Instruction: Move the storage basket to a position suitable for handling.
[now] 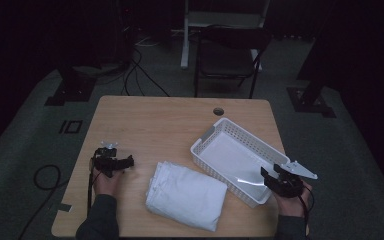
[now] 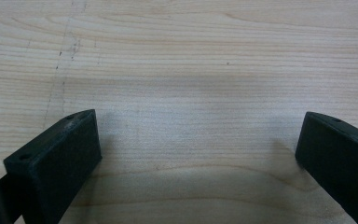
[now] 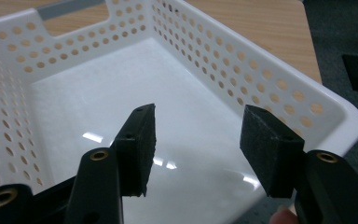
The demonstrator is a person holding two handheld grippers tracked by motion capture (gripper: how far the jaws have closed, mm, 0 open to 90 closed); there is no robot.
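folded cloth (image 1: 186, 195) left of basket (image 1: 204, 140)

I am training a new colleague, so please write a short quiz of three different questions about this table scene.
1. True or false: the folded white cloth lies inside the white basket.
2. Multiple choice: what is between the jaws of the left hand-held gripper? A) the cloth B) nothing, with bare wooden table behind the gap C) the basket rim
3. Fill in: the right hand-held gripper is open and hangs over the near corner of the ____.

Key: 1. False; the cloth lies on the table beside the basket, which holds nothing. 2. B. 3. basket.
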